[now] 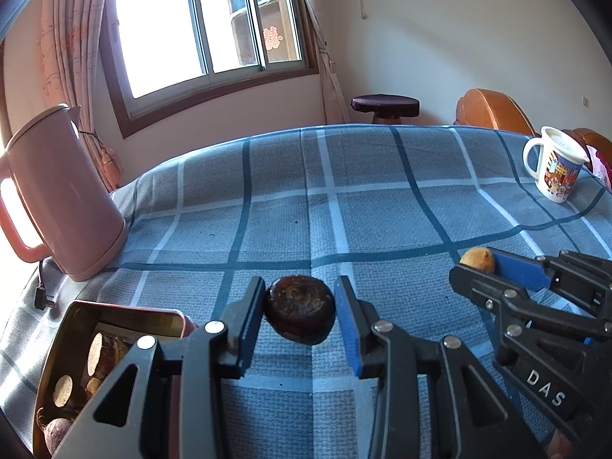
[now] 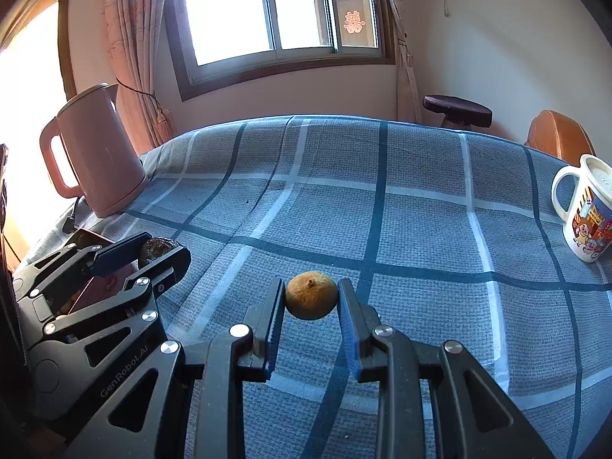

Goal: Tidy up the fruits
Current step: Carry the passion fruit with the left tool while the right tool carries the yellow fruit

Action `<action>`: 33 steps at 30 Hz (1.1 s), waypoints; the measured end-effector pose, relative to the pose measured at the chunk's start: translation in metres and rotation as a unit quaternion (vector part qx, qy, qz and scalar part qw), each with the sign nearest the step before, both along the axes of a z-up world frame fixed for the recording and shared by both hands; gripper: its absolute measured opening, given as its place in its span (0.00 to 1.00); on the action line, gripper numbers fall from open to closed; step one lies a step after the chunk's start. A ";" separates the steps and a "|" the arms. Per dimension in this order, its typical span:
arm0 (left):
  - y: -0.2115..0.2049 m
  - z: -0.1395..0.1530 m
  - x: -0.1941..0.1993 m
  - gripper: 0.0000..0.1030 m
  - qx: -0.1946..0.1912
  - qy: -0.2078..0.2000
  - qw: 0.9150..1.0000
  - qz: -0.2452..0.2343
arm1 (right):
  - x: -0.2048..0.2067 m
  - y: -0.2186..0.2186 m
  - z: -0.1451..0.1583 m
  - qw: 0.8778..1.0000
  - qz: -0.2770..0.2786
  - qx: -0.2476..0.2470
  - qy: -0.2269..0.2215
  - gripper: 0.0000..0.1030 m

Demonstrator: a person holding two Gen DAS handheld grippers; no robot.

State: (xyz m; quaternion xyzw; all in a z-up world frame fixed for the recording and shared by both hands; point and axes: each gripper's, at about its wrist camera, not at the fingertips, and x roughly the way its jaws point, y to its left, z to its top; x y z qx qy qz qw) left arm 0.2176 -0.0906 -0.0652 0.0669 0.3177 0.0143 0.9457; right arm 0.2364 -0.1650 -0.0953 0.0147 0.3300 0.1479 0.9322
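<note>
**Fruits held in both grippers above checked cloth**

Fruits are in both tools at this moment. The left gripper (image 1: pixel 300 311) is clenched on a dark brown fruit (image 1: pixel 299 309); its two blue pads press the fruit from the left and the right side, and the fruit hangs a little above the blue checked tablecloth (image 1: pixel 382 199). In the right wrist view the same left gripper (image 2: pixel 160 254) appears at the left, with the dark fruit (image 2: pixel 157 248) between its fingers.

The right gripper (image 2: pixel 311 300) grasps a small yellow-brown fruit (image 2: pixel 311 294), round and with a small stem point on top. The pads touch it on both sides. In the left wrist view this right gripper (image 1: pixel 476 267) is at the right, and the yellow-brown fruit (image 1: pixel 478 259) shows at its tip.

At the near left corner stands a red-brown box (image 1: pixel 76 313), open on top, just beside the left gripper. Inside it lie some pieces with pale round cut faces and one reddish-purple root; I cannot tell exactly what they are.

A pink kettle (image 1: pixel 57 191) stands at the far left of the table, with its cord on the cloth. A white mug (image 1: pixel 556 166) with a cartoon picture stands at the far right. Behind the table there are a window (image 1: pixel 202 26) with curtains, a dark round stool (image 1: pixel 384 105) and a wooden chair (image 1: pixel 493 109).
</note>
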 end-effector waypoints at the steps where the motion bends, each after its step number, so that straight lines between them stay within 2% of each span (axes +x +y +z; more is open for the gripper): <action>1: 0.000 0.001 -0.001 0.38 0.001 -0.003 1.000 -0.001 | -0.001 0.000 0.001 1.000 0.000 0.001 -0.003 0.29; 33: -0.012 0.012 -0.025 0.38 0.021 -0.064 0.998 -0.014 | -0.022 -0.002 0.014 0.997 -0.015 -0.002 -0.074 0.29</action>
